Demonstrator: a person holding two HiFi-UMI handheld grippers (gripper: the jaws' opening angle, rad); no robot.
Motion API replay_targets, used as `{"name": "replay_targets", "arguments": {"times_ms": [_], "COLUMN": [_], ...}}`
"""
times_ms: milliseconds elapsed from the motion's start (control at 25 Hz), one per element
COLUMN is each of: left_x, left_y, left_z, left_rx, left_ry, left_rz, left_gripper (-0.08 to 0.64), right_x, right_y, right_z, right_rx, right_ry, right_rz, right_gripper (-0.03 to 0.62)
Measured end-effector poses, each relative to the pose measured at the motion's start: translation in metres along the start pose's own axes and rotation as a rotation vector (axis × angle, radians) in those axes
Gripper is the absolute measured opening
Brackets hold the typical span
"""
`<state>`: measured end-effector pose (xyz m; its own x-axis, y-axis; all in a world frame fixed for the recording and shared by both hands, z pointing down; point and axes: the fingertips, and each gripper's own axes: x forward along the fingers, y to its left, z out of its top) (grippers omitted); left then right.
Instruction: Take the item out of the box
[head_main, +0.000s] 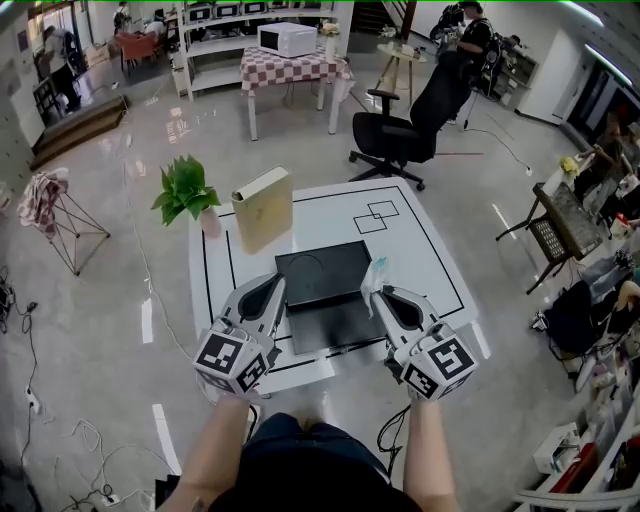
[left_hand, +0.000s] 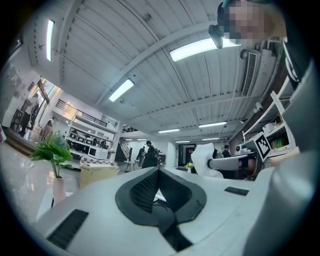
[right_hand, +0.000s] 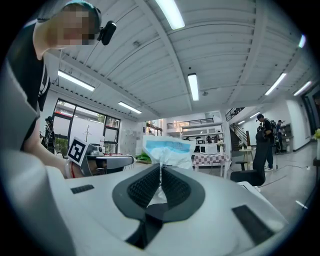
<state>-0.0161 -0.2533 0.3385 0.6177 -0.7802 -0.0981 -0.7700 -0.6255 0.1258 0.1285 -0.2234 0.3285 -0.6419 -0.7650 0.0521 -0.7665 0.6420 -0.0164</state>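
Note:
A flat black box (head_main: 322, 272) lies open on the white table (head_main: 430, 250), its two halves spread side by side. My right gripper (head_main: 378, 293) is raised over the box's right edge, shut on a crumpled white and blue packet (head_main: 375, 271). In the right gripper view the packet (right_hand: 167, 151) sticks up from between the closed jaws of my right gripper (right_hand: 160, 172). My left gripper (head_main: 272, 287) hovers over the box's left edge. Its jaws are shut with nothing between them (left_hand: 159, 175). The left gripper view also shows the packet (left_hand: 204, 160) off to the right.
A cream box (head_main: 263, 207) stands upright at the table's back left, beside a potted plant (head_main: 185, 190). A black office chair (head_main: 405, 125) is behind the table. A wire stool (head_main: 62, 215) stands on the floor to the left, and desks line the right.

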Motion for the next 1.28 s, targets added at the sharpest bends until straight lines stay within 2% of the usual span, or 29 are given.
{"name": "replay_targets", "arguments": {"times_ms": [1280], "left_x": [-0.014], "left_y": [0.019], "left_z": [0.009], "left_rx": [0.012], "left_ry": [-0.023], "left_rz": [0.03], "left_gripper": [0.003], "right_x": [0.015], "right_y": [0.013], "right_z": [0.008], "right_rx": [-0.023], "right_ry": [-0.02], "right_rz": [0.019], "right_gripper": [0.015]}}
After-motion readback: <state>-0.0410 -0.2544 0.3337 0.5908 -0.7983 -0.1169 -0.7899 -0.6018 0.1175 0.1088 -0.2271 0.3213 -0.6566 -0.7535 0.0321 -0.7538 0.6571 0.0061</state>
